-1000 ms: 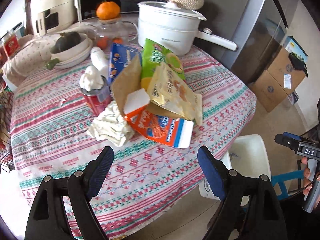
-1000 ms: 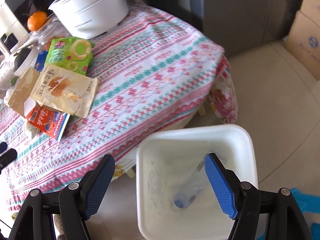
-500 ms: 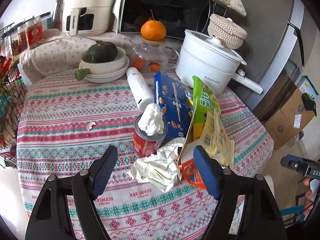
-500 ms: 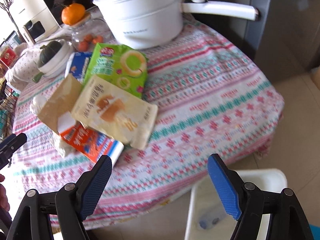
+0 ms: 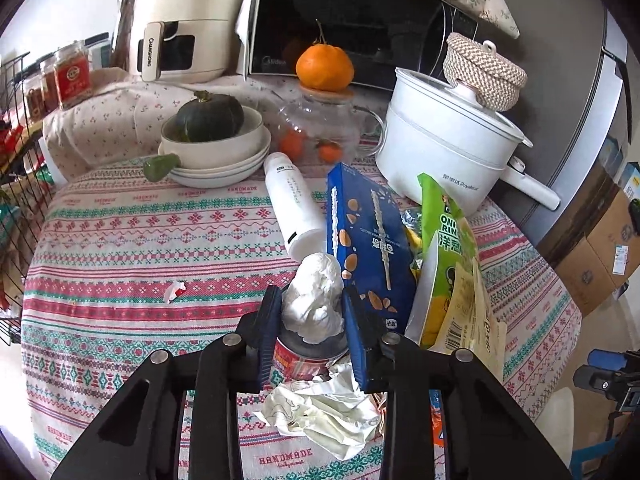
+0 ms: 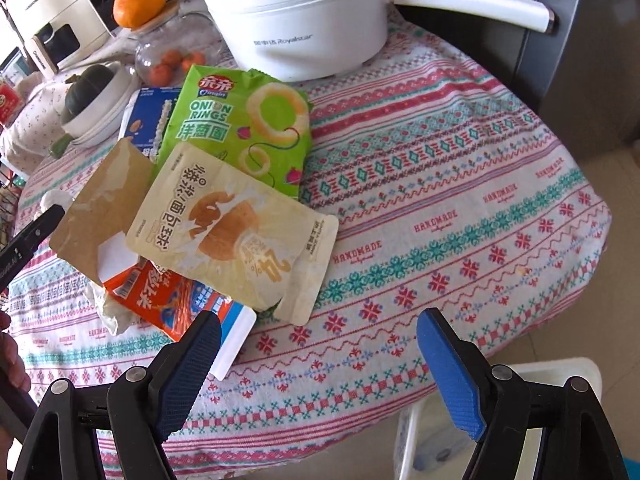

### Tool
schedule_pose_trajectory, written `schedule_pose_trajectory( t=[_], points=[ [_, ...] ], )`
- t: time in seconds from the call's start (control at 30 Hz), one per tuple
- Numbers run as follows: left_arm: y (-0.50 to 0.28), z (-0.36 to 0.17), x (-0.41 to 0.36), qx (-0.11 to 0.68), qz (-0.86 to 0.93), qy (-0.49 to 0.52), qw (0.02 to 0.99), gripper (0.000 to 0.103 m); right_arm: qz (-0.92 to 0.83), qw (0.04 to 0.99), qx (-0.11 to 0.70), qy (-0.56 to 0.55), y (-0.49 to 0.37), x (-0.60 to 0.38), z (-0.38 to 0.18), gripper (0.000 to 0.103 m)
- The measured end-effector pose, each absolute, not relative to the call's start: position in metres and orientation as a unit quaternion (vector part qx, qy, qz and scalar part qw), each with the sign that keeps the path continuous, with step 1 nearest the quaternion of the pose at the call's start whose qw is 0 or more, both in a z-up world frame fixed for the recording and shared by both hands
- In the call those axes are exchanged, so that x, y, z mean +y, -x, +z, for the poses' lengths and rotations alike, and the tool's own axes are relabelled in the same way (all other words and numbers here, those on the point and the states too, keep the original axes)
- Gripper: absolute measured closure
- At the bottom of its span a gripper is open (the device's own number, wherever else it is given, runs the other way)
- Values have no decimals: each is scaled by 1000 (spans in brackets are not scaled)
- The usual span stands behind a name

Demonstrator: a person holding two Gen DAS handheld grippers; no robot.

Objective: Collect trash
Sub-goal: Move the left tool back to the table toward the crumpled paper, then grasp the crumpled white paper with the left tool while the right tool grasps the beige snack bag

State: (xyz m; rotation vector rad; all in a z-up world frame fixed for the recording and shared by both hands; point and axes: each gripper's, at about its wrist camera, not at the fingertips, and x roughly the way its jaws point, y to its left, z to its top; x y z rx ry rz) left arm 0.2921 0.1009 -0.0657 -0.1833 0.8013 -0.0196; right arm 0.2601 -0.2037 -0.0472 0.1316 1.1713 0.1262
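A pile of trash lies on the patterned tablecloth (image 5: 120,240). My left gripper (image 5: 312,320) is shut on a red can (image 5: 300,356) stuffed with white tissue (image 5: 316,300). Below it lies crumpled paper (image 5: 324,412). Beside it are a blue snack box (image 5: 368,240), a green onion-rings bag (image 6: 240,124), a cream bread wrapper (image 6: 228,232), an orange wrapper (image 6: 168,304) and a white bottle (image 5: 292,204). My right gripper (image 6: 320,364) is open and empty over the table's near edge. A white bin (image 6: 540,372) stands on the floor below it.
A white electric pot (image 5: 444,156) with a long handle, a glass jar (image 5: 320,132) under an orange, stacked bowls (image 5: 212,156) with a squash, an air fryer and a microwave stand at the back. A small paper scrap (image 5: 175,290) lies left. Cardboard boxes sit at right.
My left gripper moved forward and closed around the tissue-stuffed can. My right gripper swung from above the bin toward the table and stays open.
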Motion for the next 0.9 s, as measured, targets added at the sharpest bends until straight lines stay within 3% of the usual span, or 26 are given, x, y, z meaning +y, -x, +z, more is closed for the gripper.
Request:
schedule_pose_trajectory(
  t=[0.9],
  points=[
    [-222,-29,113,388,-12,77,918,76,91,844,528,26,-273,-147,-81,19]
  ],
)
